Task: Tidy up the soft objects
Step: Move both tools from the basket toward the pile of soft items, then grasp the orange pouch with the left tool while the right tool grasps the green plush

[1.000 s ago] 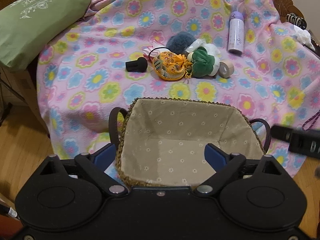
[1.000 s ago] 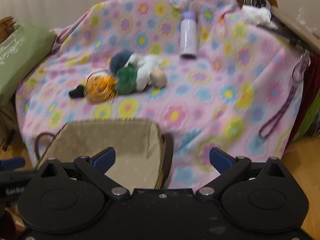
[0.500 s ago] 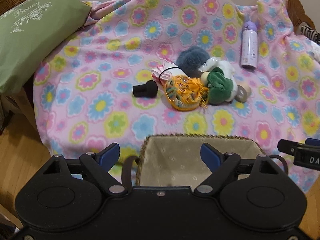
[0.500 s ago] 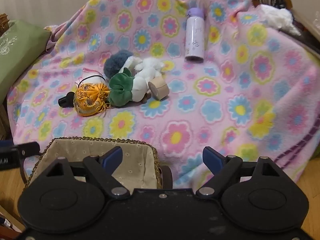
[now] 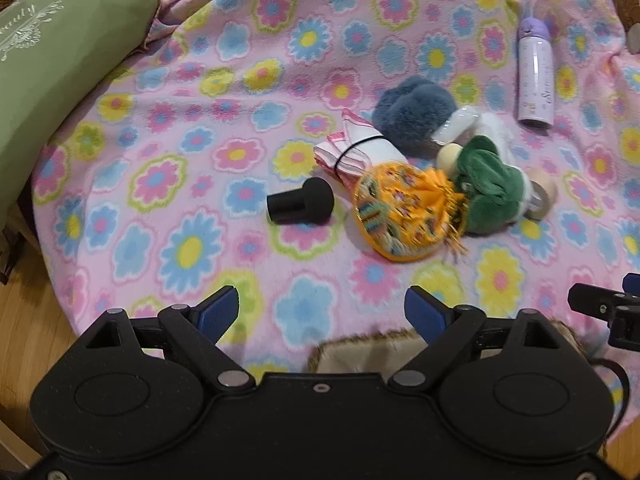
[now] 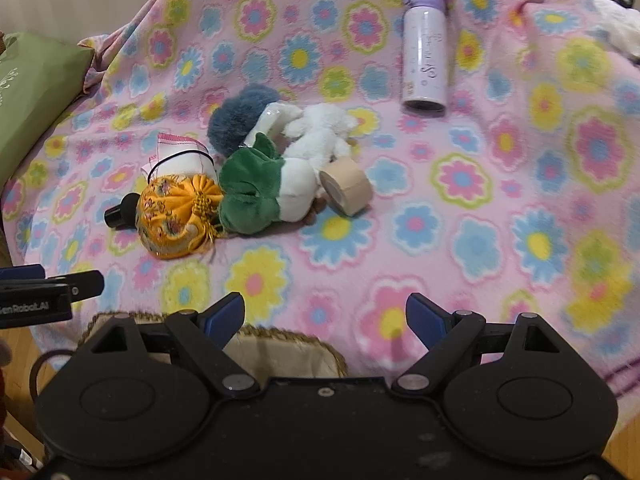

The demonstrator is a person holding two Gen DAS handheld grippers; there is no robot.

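A pile of soft things lies mid-blanket: an orange embroidered pouch (image 5: 404, 216) (image 6: 176, 216), a green and white plush (image 5: 492, 192) (image 6: 260, 192), a blue-grey fluffy ball (image 5: 412, 112) (image 6: 236, 116), a white plush (image 6: 320, 132) and a banded rolled cloth (image 5: 356, 152) (image 6: 180, 160). The lined wicker basket (image 5: 360, 352) (image 6: 280, 344) shows only its far rim beneath both grippers. My left gripper (image 5: 320, 304) hovers short of the pile, its jaws opening with nothing between them. My right gripper (image 6: 325, 308) is open and empty, to the right of the pile.
A black knob (image 5: 298, 202), a beige tape roll (image 6: 348, 186) and a purple bottle (image 6: 424, 56) also lie on the flowered blanket (image 5: 180, 240). A green cushion (image 5: 52, 60) sits at the left. Wooden floor shows at the lower corners.
Both grippers have moved forward over the basket toward the pile, so the basket has slid to the bottom of both views. The right jaws stand a little narrower than a second ago.
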